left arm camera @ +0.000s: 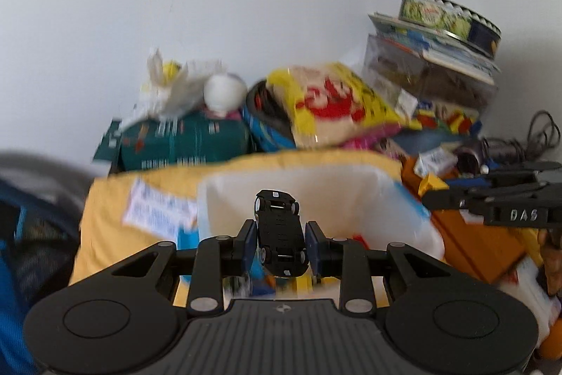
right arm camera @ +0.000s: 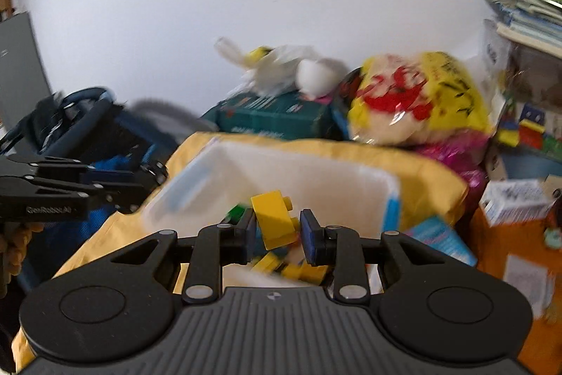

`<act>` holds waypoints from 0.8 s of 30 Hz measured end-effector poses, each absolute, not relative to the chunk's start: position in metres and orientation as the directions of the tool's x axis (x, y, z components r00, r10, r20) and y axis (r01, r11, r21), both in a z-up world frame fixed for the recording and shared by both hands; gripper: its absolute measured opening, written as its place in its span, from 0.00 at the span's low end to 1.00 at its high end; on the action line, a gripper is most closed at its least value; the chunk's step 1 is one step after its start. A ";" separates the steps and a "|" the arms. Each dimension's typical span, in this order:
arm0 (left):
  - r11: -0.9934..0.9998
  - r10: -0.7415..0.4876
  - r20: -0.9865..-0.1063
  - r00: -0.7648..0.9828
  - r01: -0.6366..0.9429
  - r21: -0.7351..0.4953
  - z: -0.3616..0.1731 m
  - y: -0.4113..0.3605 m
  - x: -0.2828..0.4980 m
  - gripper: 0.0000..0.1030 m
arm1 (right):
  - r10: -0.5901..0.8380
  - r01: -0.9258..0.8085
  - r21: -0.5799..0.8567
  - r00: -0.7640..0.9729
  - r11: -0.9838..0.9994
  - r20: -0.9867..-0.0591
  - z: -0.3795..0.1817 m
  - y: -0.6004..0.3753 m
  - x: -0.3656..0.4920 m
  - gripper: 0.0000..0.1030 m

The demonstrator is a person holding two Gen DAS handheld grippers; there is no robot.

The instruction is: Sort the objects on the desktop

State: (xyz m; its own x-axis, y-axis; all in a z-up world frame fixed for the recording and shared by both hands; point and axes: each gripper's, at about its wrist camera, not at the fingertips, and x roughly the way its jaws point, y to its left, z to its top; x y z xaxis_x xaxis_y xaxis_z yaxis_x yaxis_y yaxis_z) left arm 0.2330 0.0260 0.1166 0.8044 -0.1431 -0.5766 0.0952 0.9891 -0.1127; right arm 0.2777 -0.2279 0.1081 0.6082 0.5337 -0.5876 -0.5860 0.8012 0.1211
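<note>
My left gripper (left arm camera: 280,239) is shut on a small black toy car (left arm camera: 279,231), held underside up above the white plastic bin (left arm camera: 316,185). My right gripper (right arm camera: 277,229) holds a yellow toy brick (right arm camera: 274,220) between its blue pads, over the same white bin (right arm camera: 316,178). Several yellow, green and blue bricks (right arm camera: 281,266) lie in the bin. Each gripper shows at the edge of the other's view: the right one (left arm camera: 491,199) and the left one (right arm camera: 70,188).
The bin rests on a yellow padded envelope (left arm camera: 116,199). Behind it are a green box (left arm camera: 182,139), a yellow and red snack bag (left arm camera: 330,104), a white plastic bag (left arm camera: 175,86), stacked books with a round tin (left arm camera: 449,16), an orange box (left arm camera: 474,245) and a blue bag (right arm camera: 87,129).
</note>
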 end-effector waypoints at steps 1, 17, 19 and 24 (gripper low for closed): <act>0.990 -0.139 -0.574 0.807 0.094 -0.108 0.121 0.026 0.241 0.32 | 0.528 -0.582 0.120 0.607 0.804 -0.594 0.112 -0.225 0.288 0.29; 1.000 -0.004 -0.714 0.700 0.018 0.012 0.100 0.022 0.306 0.83 | 0.430 -0.518 0.108 0.556 0.848 -0.711 0.086 -0.211 0.339 0.95; 0.999 0.027 -0.730 0.683 0.005 0.042 0.095 0.019 0.311 0.83 | 0.434 -0.521 0.116 0.545 0.846 -0.717 0.085 -0.213 0.336 1.00; 0.999 -0.011 -0.767 0.642 0.030 0.011 0.094 0.012 0.320 0.83 | 0.426 -0.528 0.120 0.508 0.841 -0.749 0.088 -0.203 0.336 1.00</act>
